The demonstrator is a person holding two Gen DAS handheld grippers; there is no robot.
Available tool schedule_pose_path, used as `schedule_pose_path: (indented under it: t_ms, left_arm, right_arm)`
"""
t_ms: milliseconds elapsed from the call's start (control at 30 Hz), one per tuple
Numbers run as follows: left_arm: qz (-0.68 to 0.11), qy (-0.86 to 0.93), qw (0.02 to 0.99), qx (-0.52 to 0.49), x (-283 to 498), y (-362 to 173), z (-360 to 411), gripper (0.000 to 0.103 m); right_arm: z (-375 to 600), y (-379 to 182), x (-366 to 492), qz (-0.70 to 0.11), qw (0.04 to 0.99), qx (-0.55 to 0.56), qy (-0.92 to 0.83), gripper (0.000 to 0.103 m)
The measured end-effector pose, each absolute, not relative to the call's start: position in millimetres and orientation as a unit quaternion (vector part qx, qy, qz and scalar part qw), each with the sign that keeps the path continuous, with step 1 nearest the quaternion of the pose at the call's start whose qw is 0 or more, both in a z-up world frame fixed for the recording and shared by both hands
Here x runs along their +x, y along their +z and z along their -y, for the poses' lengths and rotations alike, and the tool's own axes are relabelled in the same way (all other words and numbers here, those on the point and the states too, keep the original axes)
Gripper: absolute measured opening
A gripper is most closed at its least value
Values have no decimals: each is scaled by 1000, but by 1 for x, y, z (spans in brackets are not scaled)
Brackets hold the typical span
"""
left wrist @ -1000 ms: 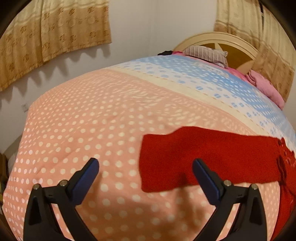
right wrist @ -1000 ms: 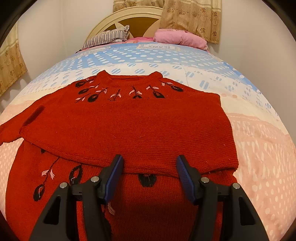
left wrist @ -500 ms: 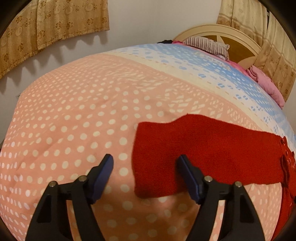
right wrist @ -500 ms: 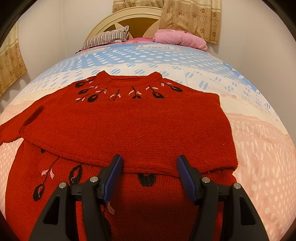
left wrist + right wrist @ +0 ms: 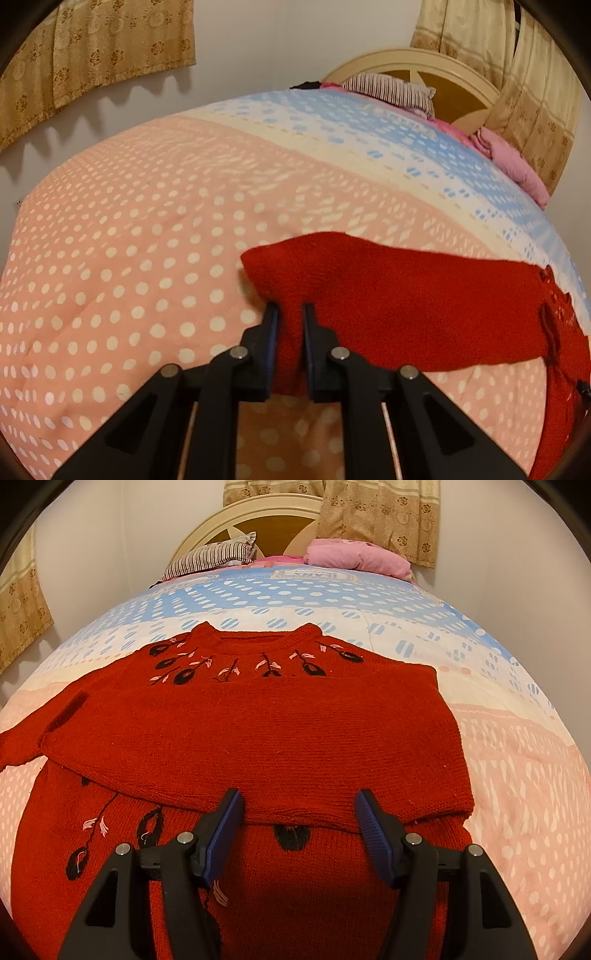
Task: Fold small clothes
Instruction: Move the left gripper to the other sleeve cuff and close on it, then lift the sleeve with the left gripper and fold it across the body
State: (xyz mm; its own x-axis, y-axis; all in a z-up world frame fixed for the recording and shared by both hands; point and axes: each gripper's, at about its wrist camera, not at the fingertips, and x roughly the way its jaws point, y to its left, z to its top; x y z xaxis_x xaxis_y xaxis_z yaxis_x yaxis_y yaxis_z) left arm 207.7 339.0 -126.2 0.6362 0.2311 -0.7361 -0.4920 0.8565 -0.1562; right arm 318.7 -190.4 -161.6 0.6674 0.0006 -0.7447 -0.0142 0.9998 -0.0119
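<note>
While the fold is half made, the scene reads so:

Sweater: a red knit sweater (image 5: pixel 258 738) lies flat on the bed, neck toward the headboard, one sleeve already folded across the chest.
Sleeve: the other sleeve (image 5: pixel 406 306) stretches out sideways over the quilt, its cuff end nearest the left gripper.
Left gripper: the left gripper (image 5: pixel 290 314) is closing on the cuff; red knit fills the narrow gap and the pads press it, the cloth bunched into a ridge between them.
Right gripper: the right gripper (image 5: pixel 299 812) stands about half open over the lower edge of the folded sleeve, holding nothing; whether its tips touch the knit I cannot quite tell.
Risk, slip: the pinch takes only a small tuck of a thick, loose knit, so a quick lift could pull the cuff free.
Risk, drag: the sleeve joins the body, so a long pull may shift the sweater and undo the fold already laid.
Risk, snag: the pads may also catch the quilt beneath and lift it with the cuff.
Surface: a soft quilt (image 5: pixel 147 258), pink with white dots near, blue and white farther off; it gives under pressure.
Room: a cream headboard (image 5: pixel 258 520), a striped pillow (image 5: pixel 210 557), a pink pillow (image 5: pixel 358 555), gold curtains (image 5: pixel 92 48) and plain walls.
</note>
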Motion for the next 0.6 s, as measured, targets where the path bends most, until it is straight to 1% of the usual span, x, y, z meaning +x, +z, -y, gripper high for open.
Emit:
schedule_pose_path:
  t_ms: [133, 300, 600]
  left_arm:
    - [-367, 189, 894, -176, 207, -118, -337, 11]
    - [-358, 161, 898, -198, 207, -104, -330, 11]
    - [-334, 107, 910, -222, 212, -65, -298, 10]
  right_arm:
    - [191, -162, 319, -408, 913, -8, 4, 65]
    - [191, -162, 319, -408, 913, -8, 4, 65]
    - [192, -162, 318, -407, 913, -4, 4, 65]
